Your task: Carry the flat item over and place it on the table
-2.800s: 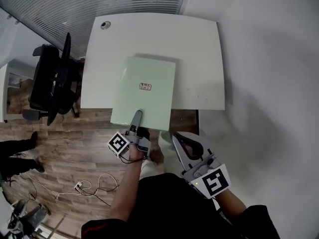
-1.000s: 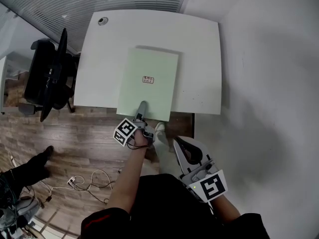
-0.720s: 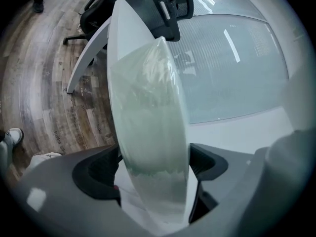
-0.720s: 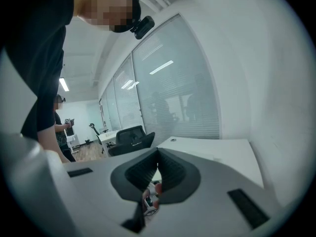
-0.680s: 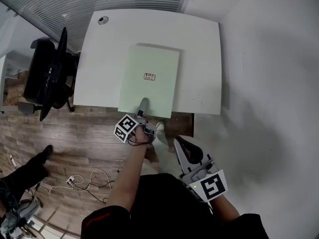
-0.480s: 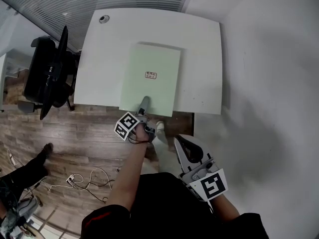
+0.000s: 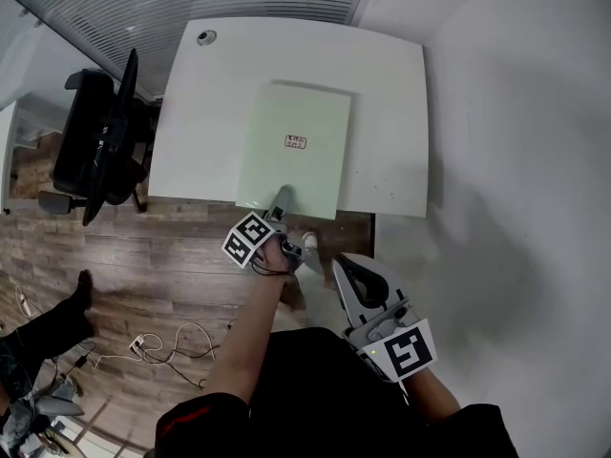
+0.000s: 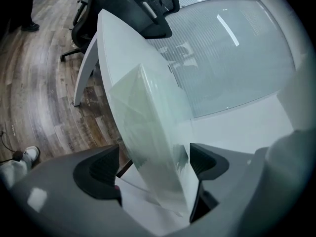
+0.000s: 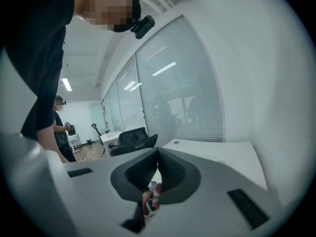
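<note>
The flat item is a pale green board (image 7: 286, 113) with a small label, lying flat on the white table (image 7: 391, 113). Its near edge sticks out slightly past the table's front edge. My left gripper (image 7: 280, 201) is at that near edge. In the left gripper view the board (image 8: 148, 127) passes between the wide-spread pads (image 8: 101, 169) of the left gripper (image 8: 153, 164); the left pad stands clear of it. My right gripper (image 7: 342, 267) hangs low beside my body, shut and empty, and in its own view the right gripper (image 9: 157, 157) has both pads touching.
A black office chair (image 7: 100, 141) stands left of the table. A cable grommet (image 7: 206, 37) sits in the table's far left corner. Cables (image 7: 172, 337) lie on the wood floor, a person's leg (image 7: 48, 322) shows at lower left, and a white wall (image 7: 516, 160) runs along the right.
The board has gone further onto the table, with less of it overhanging the front edge. My left gripper went forward with it. The right gripper has barely moved.
</note>
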A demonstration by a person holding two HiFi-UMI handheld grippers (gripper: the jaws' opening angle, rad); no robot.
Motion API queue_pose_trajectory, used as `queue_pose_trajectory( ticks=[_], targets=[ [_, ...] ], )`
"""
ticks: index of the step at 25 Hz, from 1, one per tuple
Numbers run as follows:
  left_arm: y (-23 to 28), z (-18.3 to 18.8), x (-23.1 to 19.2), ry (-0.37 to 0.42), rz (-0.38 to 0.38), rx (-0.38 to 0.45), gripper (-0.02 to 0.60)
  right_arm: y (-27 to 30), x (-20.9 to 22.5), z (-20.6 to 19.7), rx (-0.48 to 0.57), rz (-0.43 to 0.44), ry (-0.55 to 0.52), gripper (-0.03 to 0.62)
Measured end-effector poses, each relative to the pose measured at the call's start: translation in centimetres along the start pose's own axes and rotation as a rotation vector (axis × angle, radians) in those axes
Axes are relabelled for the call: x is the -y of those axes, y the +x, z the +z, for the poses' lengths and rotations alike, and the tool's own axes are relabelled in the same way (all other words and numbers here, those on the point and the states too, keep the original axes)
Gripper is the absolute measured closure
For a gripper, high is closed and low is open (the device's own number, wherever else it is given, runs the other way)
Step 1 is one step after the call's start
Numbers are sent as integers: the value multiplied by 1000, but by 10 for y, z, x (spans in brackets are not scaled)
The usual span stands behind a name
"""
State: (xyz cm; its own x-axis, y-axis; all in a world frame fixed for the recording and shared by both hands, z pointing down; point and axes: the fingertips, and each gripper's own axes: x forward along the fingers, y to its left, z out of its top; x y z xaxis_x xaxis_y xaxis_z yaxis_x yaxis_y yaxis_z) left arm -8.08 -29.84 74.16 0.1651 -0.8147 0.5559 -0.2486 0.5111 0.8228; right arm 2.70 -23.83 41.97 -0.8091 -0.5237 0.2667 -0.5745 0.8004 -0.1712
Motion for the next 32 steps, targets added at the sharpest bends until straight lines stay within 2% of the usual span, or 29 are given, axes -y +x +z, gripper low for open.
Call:
queue_pose_trajectory(
  ticks=[6,13,19,23,28,32],
  targets=[
    [-34,-9,-1,77,15,-42,141,-4,-13,5,20,6,7,594],
    [-76,-17,19,215,-44,-96,161,-11,-40,8,41,3,21,594],
    [-126,-11,46,377,-120,-100,270,-20,-64,12,69,-18,40,594],
    [-168,-1,58,483,-136,-70,352,-27,-84,13,89,-31,47,594],
    [-213,12,70,578,-173,-12,424,-34,-113,13,119,-38,55,594],
    [-247,18,80,686,-204,17,450,-39,-138,14,138,-47,54,594]
  ],
)
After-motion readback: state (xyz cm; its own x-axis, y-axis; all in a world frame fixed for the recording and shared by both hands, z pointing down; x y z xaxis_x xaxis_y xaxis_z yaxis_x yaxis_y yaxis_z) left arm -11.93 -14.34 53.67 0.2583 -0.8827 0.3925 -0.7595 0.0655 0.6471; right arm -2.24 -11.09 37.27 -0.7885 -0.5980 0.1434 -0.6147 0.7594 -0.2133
